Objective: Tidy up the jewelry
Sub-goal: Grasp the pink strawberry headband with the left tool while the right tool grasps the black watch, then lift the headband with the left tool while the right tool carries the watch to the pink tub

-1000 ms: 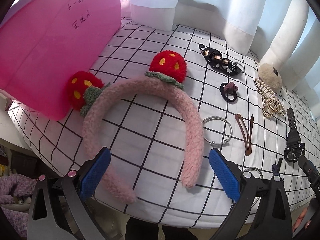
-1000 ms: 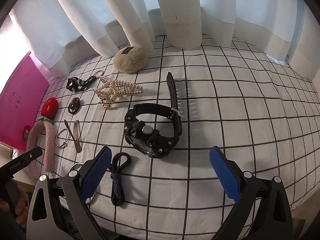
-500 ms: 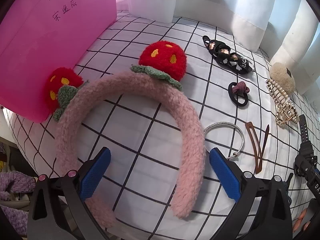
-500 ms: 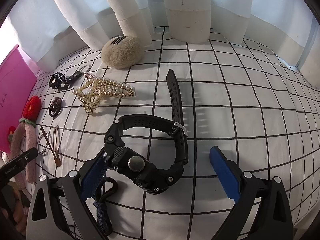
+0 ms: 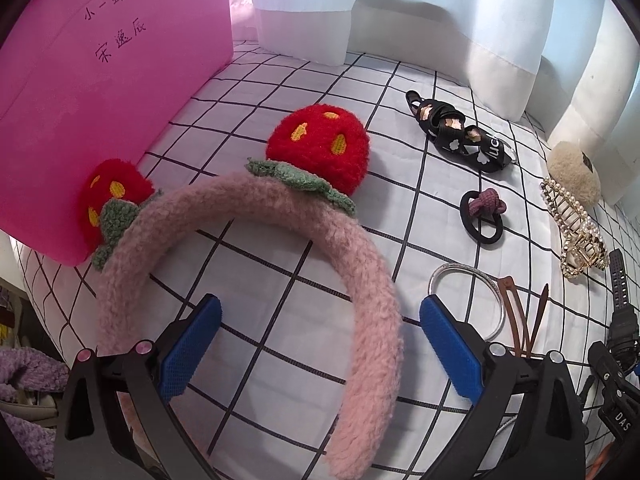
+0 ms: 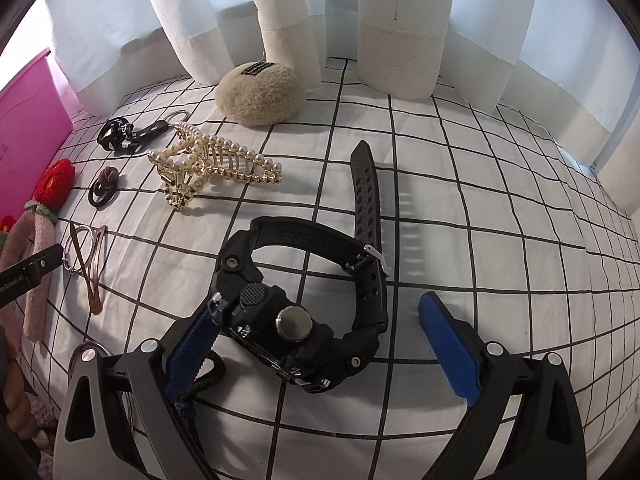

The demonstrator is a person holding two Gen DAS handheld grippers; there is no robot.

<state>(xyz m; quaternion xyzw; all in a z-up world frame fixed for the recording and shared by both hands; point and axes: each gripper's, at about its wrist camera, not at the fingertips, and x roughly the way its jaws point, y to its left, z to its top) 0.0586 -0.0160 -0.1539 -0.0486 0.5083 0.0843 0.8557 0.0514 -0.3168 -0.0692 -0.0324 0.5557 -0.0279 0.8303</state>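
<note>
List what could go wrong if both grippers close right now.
1. The right hand-held gripper straddles the black watch off-centre, its left pad at the case, so closing may shove or tip it.
2. The left hand-held gripper brackets one arm of the fluffy pink headband; lifted there, it may swing into the silver bangle.

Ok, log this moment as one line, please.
left gripper: open, straddling pink headband arm | right gripper: open, around black watch | nothing grasped yet | both on checked cloth

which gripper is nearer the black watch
Right. The right gripper is open with the watch between its fingers; the left gripper straddles the pink headband, with the watch off to its right.
</note>
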